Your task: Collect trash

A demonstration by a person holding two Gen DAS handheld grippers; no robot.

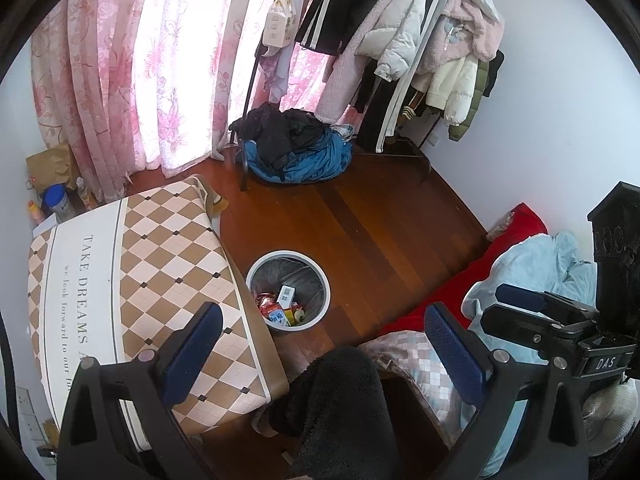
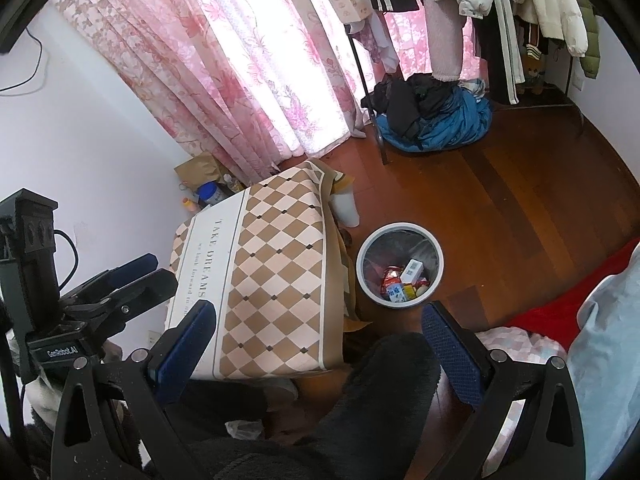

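Both tools are held high over a bedroom floor, looking down. The left tool (image 1: pixel 324 344) has its blue-padded fingers (image 1: pixel 192 344) spread wide with nothing between them, and the right tool (image 2: pixel 320 338) is likewise released and empty. Each shows at the edge of the other's view.

The trash bin (image 1: pixel 289 257), round, white-rimmed and lined with a grey bag, stands on the wooden floor (image 1: pixel 384 216) just beside the table (image 1: pixel 132 280), which is covered by a brown-and-cream checked cloth printed with "TAKE DREAMS". The trash (image 1: pixel 282 306) lies at the bottom of the bin: red wrappers, a small white box, and a little carton (the rest is too small to tell). In the right wrist view the bin (image 2: pixel 400 232) sits between the table (image 2: pixel 272 280) and the red bedding (image 2: pixel 568 304).

A dark fuzzy sleeve or trouser leg (image 1: pixel 340 408) fills the foreground under both tools. Farther off, pink flowered curtains (image 1: pixel 132 72) hang by a rack of coats (image 1: pixel 404 28), with a heap of blue and black clothes (image 1: pixel 296 148) on the floor beneath it.
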